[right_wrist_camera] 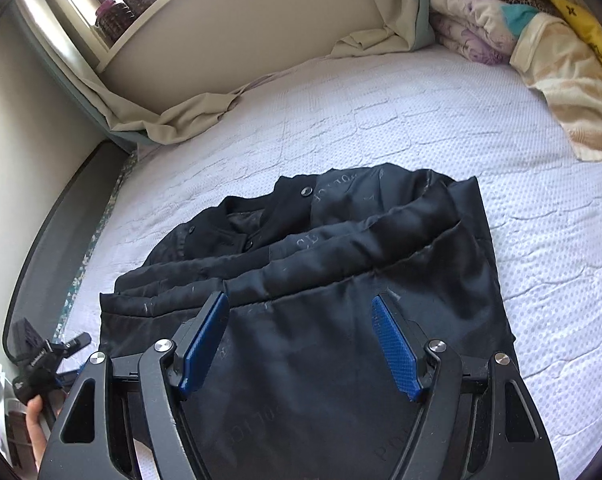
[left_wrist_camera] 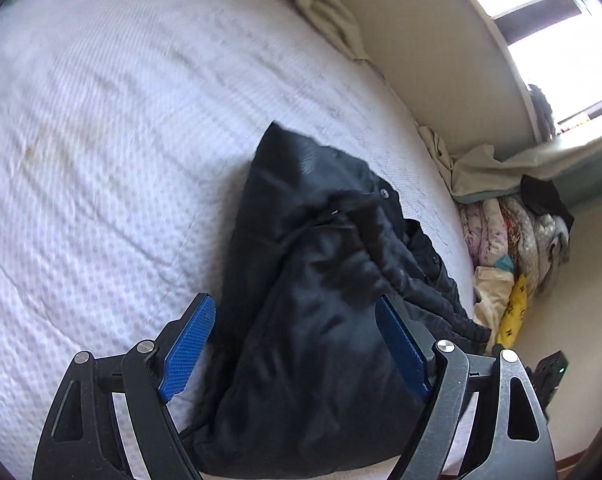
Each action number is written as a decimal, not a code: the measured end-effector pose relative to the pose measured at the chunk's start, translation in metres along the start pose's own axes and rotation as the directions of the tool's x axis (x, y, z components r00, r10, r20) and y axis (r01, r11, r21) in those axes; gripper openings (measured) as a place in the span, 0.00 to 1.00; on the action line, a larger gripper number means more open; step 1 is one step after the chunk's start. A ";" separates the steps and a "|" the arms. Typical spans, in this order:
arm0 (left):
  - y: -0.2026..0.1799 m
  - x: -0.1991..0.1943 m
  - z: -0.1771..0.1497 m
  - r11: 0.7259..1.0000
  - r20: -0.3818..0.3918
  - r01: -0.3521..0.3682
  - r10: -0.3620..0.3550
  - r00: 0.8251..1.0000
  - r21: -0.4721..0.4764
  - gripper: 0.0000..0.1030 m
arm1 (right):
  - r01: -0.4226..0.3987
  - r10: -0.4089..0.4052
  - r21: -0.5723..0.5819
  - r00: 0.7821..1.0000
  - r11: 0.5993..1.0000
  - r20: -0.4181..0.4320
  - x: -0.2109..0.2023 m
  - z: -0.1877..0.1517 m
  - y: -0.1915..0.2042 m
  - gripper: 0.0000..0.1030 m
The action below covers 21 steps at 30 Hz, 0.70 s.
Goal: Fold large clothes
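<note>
The black jacket (right_wrist_camera: pixel 301 280) is seen lying on the white mattress (right_wrist_camera: pixel 421 120), already doubled into a thick bundle with its buttoned collar at the far end. In the right wrist view its long axis is read as running from about 8 o'clock to 2 o'clock across the picture, with the layered folds stacked toward 12 o'clock from the right gripper (right_wrist_camera: pixel 301 344). That gripper is spread wide, both blue pads clear of the cloth, and nothing is pinched between them; the near panel of the jacket is framed directly beneath the gap.

In the left wrist view the jacket (left_wrist_camera: pixel 321 300) is stretched from 6 o'clock up to 12 o'clock, so it is approached end-on by the left gripper (left_wrist_camera: pixel 297 348). This one too is released: its left pad is seen over bare mattress (left_wrist_camera: pixel 101 160), its right pad over the dark fabric, with no cloth caught.

Neither gripper is judged clearly nearer; both hang above the bundle's near edge. The next fold is judged to turn on the long axis: the bundle would be taken across its short side. A pile of bedding (right_wrist_camera: pixel 521 20) is kept well apart at 1 o'clock.
</note>
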<state>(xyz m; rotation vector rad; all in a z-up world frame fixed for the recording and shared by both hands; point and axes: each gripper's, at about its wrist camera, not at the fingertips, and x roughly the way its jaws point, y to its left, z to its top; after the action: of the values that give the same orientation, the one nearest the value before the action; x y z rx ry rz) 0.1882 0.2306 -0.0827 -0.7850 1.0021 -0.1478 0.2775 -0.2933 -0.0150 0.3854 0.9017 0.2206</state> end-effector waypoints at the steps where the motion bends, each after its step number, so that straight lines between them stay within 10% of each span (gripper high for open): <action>1: 0.004 0.002 -0.001 1.000 -0.012 0.015 -0.015 1.000 -0.018 0.83 | -0.001 0.001 0.005 1.000 1.000 -0.001 0.000 0.000 -0.001 0.70; 9: 0.044 0.018 -0.019 0.975 -0.130 0.072 -0.101 0.986 -0.209 0.85 | -0.021 0.021 0.001 1.000 1.000 -0.008 -0.002 0.000 0.001 0.70; 21: 0.050 0.018 -0.057 0.943 -0.010 0.182 -0.192 0.981 -0.279 0.99 | -0.041 0.041 0.017 0.999 0.999 -0.002 -0.010 -0.002 -0.005 0.70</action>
<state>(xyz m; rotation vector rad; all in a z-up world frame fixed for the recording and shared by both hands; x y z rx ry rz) 0.1412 0.2292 -0.1449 -1.1394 0.9941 -0.1887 0.2700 -0.3012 -0.0110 0.4199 0.8990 0.2509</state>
